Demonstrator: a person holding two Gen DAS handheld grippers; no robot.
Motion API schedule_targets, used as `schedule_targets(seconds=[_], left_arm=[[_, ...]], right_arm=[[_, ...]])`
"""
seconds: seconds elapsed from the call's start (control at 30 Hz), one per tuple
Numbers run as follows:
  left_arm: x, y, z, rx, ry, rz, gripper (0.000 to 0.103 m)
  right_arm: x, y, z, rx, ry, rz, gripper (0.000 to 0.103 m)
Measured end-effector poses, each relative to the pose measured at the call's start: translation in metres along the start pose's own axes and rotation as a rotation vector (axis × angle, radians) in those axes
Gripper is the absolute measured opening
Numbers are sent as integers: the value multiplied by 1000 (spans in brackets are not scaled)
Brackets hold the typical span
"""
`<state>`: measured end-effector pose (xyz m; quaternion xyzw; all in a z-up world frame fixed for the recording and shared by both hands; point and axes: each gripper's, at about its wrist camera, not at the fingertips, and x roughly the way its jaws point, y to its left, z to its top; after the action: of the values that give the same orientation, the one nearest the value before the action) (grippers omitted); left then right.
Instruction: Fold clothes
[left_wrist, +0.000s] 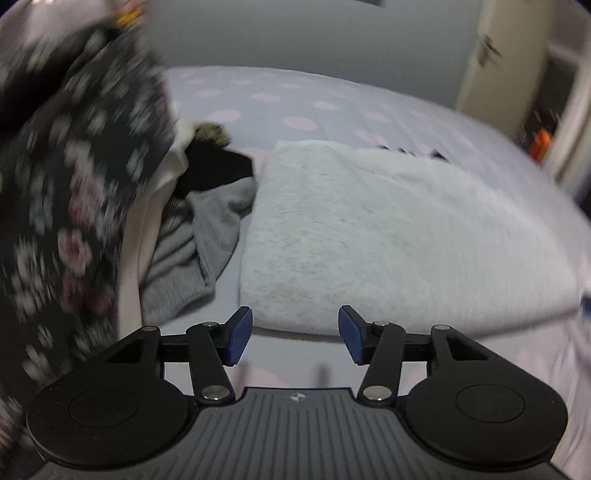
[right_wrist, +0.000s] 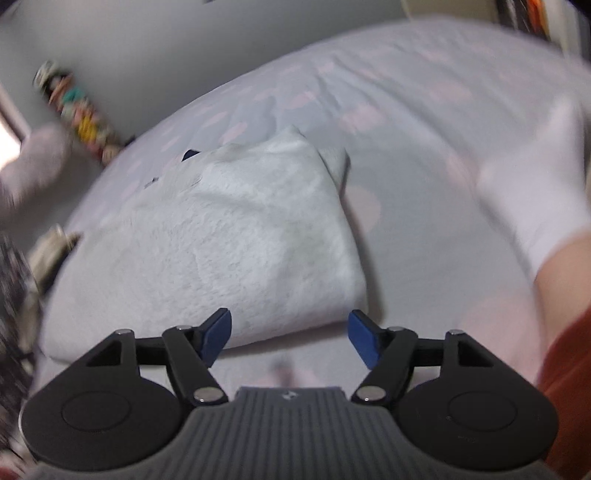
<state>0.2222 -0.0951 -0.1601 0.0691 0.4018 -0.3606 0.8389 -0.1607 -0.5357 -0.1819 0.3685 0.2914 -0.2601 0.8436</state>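
1. Nearest in, the left gripper (left_wrist: 295, 334) is hanging above the bedsheet (left_wrist: 295, 354) with its blue pads (left_wrist: 239, 334) spread wide and nothing between them.
2. The right gripper (right_wrist: 290, 339) is doing the same over the bedsheet (right_wrist: 424, 206): jaws parted, blue pads (right_wrist: 364, 341) bare, holding nothing.
3. Just beyond both sets of fingertips, the folded white fleece garment (left_wrist: 388, 236) is lying flat on the bed; in the right wrist view the garment (right_wrist: 229, 240) is showing a tidy folded near edge, with a small dark patch peeking out at its far side.
4. To the left of it, a crumpled grey knit garment (left_wrist: 192, 243) is sitting just beside the fleece, with something black (left_wrist: 218, 170) piled behind it.
5. A dark floral fabric (left_wrist: 74, 177) is filling the left edge, blurred.
6. At the right edge of the right wrist view, a blurred white-clad hand or foot (right_wrist: 535, 192) is showing; which it is I cannot tell.
7. Farthest back, the pink-spotted sheet is running up to a pale wall (left_wrist: 314, 33).
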Motion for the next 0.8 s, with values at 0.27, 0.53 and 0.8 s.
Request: schedule_targets(seconds=[0.27,0.53,0.8], left_arm=[[26,23,-9,-139,-17,41,50],[44,20,-10,-29,-25,70,55],[49,16,-7,65,-15,92,63]], right_arm=[[13,-32,4,250,-5,67,78],[48,-42,48,297,20,77,83],[100,-25,113,193,104,50,81]])
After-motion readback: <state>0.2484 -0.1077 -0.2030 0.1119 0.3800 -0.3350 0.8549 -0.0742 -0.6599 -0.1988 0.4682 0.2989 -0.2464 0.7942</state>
